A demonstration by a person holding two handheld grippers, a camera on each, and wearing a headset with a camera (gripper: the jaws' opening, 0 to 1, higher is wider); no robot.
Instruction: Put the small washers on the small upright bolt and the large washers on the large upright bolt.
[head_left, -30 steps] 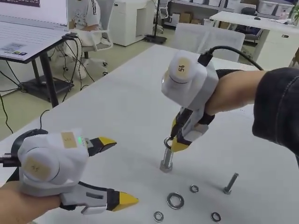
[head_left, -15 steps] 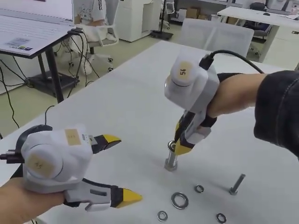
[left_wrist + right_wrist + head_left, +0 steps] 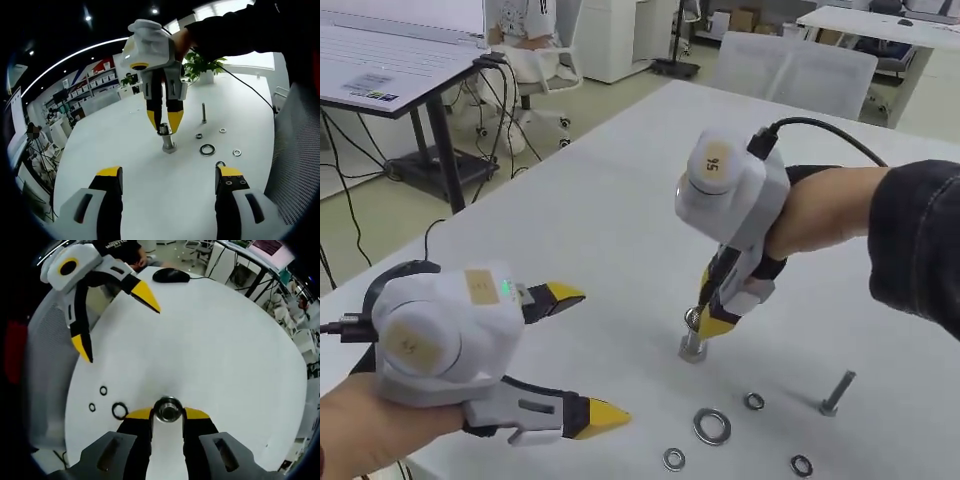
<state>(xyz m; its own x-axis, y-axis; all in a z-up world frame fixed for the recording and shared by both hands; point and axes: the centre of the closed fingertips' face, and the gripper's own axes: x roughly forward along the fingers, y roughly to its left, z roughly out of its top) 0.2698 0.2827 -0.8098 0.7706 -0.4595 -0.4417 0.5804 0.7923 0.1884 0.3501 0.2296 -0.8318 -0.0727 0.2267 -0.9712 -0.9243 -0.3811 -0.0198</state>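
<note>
Gripped large washer (image 3: 692, 319) in rt gripper (image 3: 712, 322), jaws narrow, right at tip of large bolt (image 3: 693, 346). Had lt gripper (image 3: 603, 352) wide open, empty, well apart. Could've hung washer crooked on tip if released tilted/off-centre; could've tipped bolt w/ any sideways shove.

The big bolt (image 3: 693, 347) stands up straight under the right gripper's (image 3: 704, 322) jaws. A big washer (image 3: 168, 409) sits on its top, pinched between the yellow tips. A second big washer (image 3: 712, 426), three little washers (image 3: 754, 401) and the little bolt (image 3: 835, 392) rest nearby, outside the jaws.
</note>
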